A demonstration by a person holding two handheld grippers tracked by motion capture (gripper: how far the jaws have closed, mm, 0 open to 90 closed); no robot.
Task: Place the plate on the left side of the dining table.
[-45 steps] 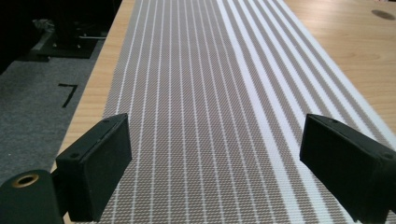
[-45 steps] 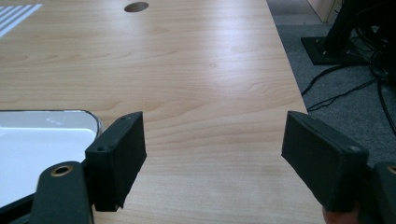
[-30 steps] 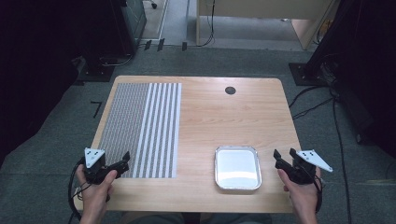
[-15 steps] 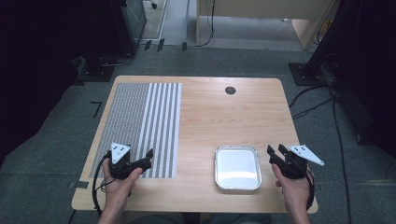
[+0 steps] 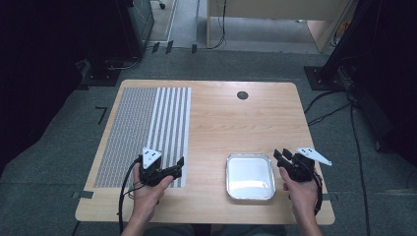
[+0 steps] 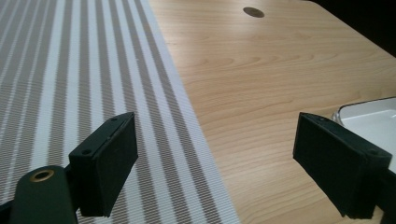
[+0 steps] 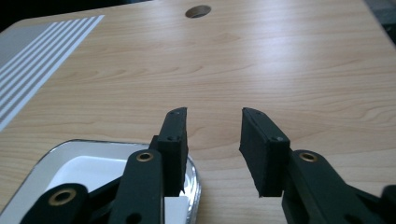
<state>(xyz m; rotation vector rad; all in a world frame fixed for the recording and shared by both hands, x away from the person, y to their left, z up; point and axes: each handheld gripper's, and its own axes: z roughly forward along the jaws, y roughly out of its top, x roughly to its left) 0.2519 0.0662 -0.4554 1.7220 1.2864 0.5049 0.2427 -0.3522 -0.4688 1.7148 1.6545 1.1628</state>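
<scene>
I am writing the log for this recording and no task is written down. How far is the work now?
Nothing looks done yet. The foil tray is empty and the striped mat lies flat on the table. In hand: nothing. The left tool is open wide over the mat's edge; the right tool is open beside the tray. What is left cannot be told from these pictures.

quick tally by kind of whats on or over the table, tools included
striped mat: 1
foil tray: 1, looks empty
handheld tools: 2, the left tool over the mat's near right corner, the right tool just right of the tray; both open, holding nothing
round hole in the table top: 1
total: 5
</scene>
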